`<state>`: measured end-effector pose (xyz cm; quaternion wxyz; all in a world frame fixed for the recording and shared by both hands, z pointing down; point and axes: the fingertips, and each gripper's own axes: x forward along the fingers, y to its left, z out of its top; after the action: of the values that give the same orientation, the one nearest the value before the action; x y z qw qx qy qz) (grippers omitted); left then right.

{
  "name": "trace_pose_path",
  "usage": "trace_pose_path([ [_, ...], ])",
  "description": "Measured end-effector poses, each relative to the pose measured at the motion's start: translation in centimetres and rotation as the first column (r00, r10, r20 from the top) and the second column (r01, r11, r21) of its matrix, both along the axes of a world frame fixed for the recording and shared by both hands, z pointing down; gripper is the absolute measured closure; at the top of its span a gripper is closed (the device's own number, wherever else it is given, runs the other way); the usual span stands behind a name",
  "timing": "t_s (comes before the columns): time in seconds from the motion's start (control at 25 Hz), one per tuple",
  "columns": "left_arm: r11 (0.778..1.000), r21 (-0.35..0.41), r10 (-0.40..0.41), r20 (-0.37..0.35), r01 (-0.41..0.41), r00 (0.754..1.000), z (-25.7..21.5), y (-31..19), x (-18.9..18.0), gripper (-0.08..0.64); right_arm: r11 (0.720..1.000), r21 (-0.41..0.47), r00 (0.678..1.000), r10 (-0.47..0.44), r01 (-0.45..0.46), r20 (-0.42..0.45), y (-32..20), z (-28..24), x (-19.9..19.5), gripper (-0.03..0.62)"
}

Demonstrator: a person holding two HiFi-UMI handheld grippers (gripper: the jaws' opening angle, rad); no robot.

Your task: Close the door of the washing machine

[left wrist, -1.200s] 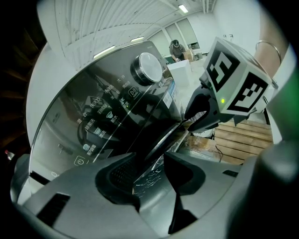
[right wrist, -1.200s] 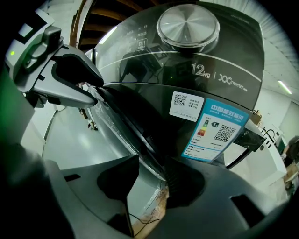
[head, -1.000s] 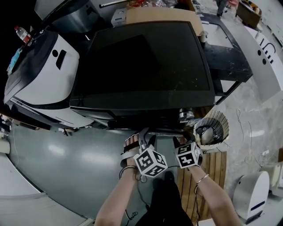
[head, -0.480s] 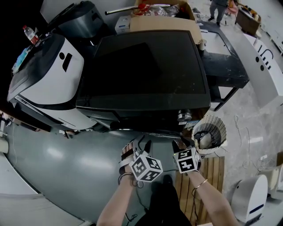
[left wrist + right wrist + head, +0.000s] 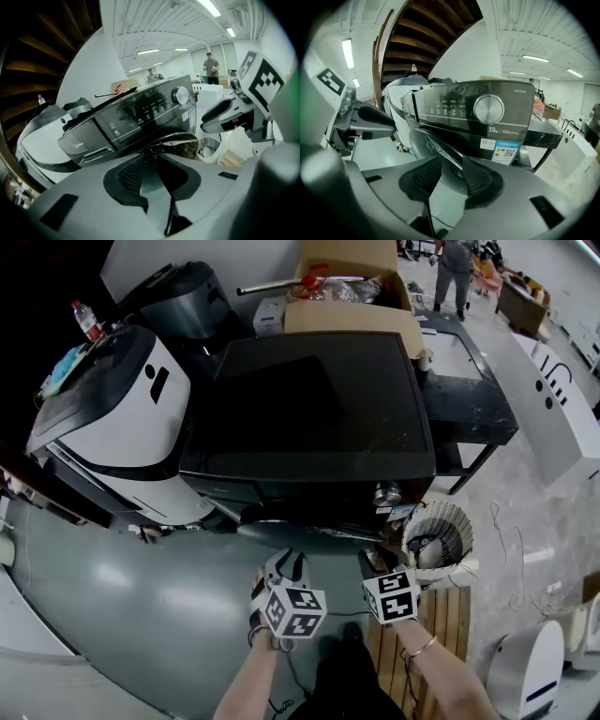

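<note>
The dark front-loading washing machine (image 5: 319, 409) fills the middle of the head view. Its round glass door (image 5: 305, 532) bulges out from the front, low down; whether it is latched I cannot tell. Both grippers hang in front of it, apart from the door. The left gripper (image 5: 292, 563) has its jaws closing, with only a narrow gap and nothing between them. The right gripper (image 5: 371, 563) is also closing slightly but still wide, and it too holds nothing. The door (image 5: 180, 139) shows beyond the left gripper (image 5: 152, 171). Past the right gripper (image 5: 451, 176), the door (image 5: 436, 145) sits below the control knob (image 5: 488, 108).
A white machine (image 5: 112, 418) stands to the left. A round ribbed basket (image 5: 436, 532) and wooden slats (image 5: 441, 624) lie at the right front. A black table (image 5: 469, 395) and a cardboard box (image 5: 347, 292) are behind. A person (image 5: 455, 263) stands far back.
Both grippers have drawn back from the machine's front and risen. The left gripper rolled and its jaws narrowed. The head view now takes in more of the room behind.
</note>
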<state>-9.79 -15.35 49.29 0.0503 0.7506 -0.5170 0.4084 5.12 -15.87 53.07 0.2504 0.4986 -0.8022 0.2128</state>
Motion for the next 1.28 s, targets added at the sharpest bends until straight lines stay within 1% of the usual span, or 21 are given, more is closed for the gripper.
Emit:
trace_pose_path([
  [0.2,0.995,0.019,-0.098,-0.079,0.100,0.992,-2.2,2.4,-2.5,0.494,1.000,0.022,0.997,0.012,-0.013,0.072,1.9,-3.7,-0.8,0.483],
  [0.32,0.987,0.034,-0.148,-0.141,0.155,0.979,-3.6,4.0,-3.8,0.514,0.999,0.028,0.994,0.011,-0.014,0.108,3.2,-5.6,-1.4,0.515],
  [0.4,0.983,0.042,-0.171,-0.175,0.180,0.970,-4.5,5.0,-4.5,0.517,0.999,0.034,0.992,0.004,-0.008,0.124,4.0,-6.8,-1.8,0.534],
  [0.6,0.972,0.075,-0.200,-0.226,0.222,0.953,-6.9,7.3,-6.3,0.526,0.999,0.052,0.985,-0.008,-0.001,0.170,5.7,-9.8,-2.6,0.584],
  [0.76,0.960,0.093,-0.227,-0.286,0.263,0.931,-8.7,8.8,-7.3,0.532,0.997,0.060,0.976,-0.051,0.039,0.213,7.2,-11.7,-3.5,0.586],
  [0.92,0.949,0.105,-0.250,-0.329,0.299,0.911,-9.9,10.1,-8.1,0.532,0.995,0.083,0.973,-0.064,0.047,0.223,8.3,-13.4,-3.7,0.586],
  [1.08,0.937,0.090,-0.280,-0.384,0.337,0.880,-10.7,11.0,-8.7,0.532,0.995,0.085,0.973,-0.074,0.056,0.219,9.1,-14.2,-3.6,0.586],
  [1.28,0.928,0.087,-0.298,-0.405,0.362,0.864,-11.2,12.0,-9.4,0.532,0.996,0.081,0.971,-0.065,0.047,0.229,9.8,-14.5,-3.3,0.586],
])
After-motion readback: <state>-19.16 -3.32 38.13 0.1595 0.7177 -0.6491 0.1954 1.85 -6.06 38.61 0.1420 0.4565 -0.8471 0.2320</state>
